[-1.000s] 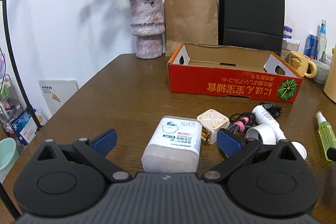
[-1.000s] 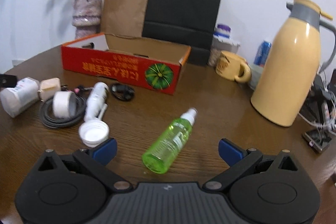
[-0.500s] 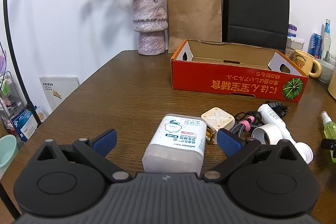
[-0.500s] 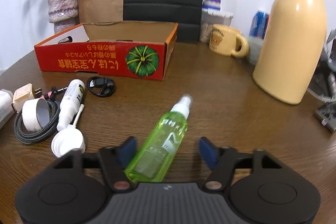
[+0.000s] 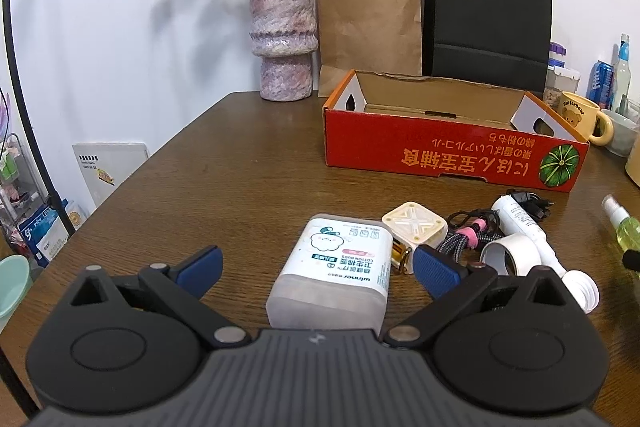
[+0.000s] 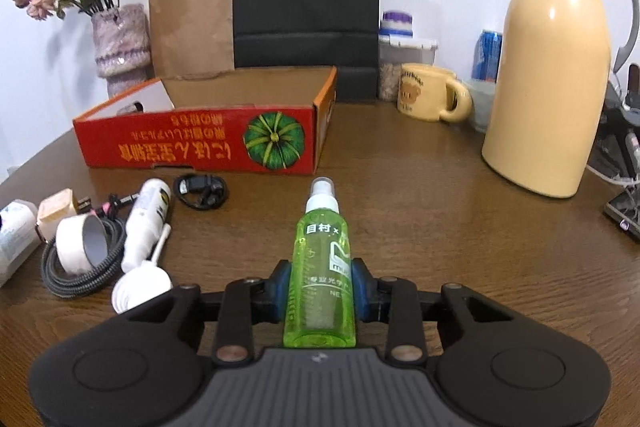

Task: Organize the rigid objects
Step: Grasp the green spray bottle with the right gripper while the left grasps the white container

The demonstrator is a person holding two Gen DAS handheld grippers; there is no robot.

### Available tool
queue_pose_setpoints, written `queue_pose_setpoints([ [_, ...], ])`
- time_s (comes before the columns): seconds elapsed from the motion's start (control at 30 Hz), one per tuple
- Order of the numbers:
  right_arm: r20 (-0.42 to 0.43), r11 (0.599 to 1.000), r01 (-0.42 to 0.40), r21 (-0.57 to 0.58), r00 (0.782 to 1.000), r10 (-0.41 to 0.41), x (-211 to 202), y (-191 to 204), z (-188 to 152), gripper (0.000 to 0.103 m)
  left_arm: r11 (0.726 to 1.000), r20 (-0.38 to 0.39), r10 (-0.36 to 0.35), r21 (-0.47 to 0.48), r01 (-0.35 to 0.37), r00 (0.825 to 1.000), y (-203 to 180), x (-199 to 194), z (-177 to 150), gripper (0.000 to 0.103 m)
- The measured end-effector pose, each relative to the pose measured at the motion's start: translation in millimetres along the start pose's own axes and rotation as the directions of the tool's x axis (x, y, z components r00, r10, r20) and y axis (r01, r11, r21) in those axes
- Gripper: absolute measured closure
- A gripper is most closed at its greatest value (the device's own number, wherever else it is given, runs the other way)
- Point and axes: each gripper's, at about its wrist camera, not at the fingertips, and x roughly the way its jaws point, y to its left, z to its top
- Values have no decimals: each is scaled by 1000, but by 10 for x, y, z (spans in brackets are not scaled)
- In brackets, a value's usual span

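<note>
A green spray bottle [image 6: 322, 247] lies on the brown table, nozzle pointing away. My right gripper [image 6: 320, 287] is closing on it, and its blue pads press the bottle's two sides. My left gripper [image 5: 318, 269] is open around a white cotton bud box [image 5: 336, 267], whose sides its pads do not touch. Beside that box lie a cream charger cube [image 5: 414, 227], a tape roll [image 6: 80, 243], a white tube [image 6: 148, 219] and a coiled cable [image 6: 76, 279]. The open red cardboard box [image 6: 192, 147] stands behind them, and no item shows inside it.
A tall yellow thermos [image 6: 552, 87], a bear mug [image 6: 428, 93] and a phone [image 6: 624, 211] stand at the right. A vase of flowers [image 5: 284, 39], a brown paper bag [image 5: 368, 27] and a black bag [image 5: 488, 11] line the wall behind the box.
My right gripper went from wide open to shut around the green bottle, which now lies straight along its fingers. The left gripper stayed open and barely moved.
</note>
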Motion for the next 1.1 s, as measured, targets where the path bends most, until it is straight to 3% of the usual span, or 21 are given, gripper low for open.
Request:
queue_pose_setpoints([
  [0.53,70,998,-49,-30,996,51,-149,151,-47,73,999,-68,-41,21,43,997,1,252,-47,0],
  [0.73,88,998,-61,-34,994,63,-192,204,-54,73,997,-81,-64,25,66,995,18,302,-53,6],
  [0.87,89,997,-71,-41,993,74,-207,251,-63,73,996,-94,-84,19,86,992,40,350,-51,14],
  [1.0,91,995,-81,-49,992,85,-225,304,-76,73,994,-112,-110,7,111,988,64,394,-60,30],
  [1.1,94,995,-88,-54,991,93,-241,337,-85,73,992,-112,-129,-8,129,985,88,404,-62,32],
])
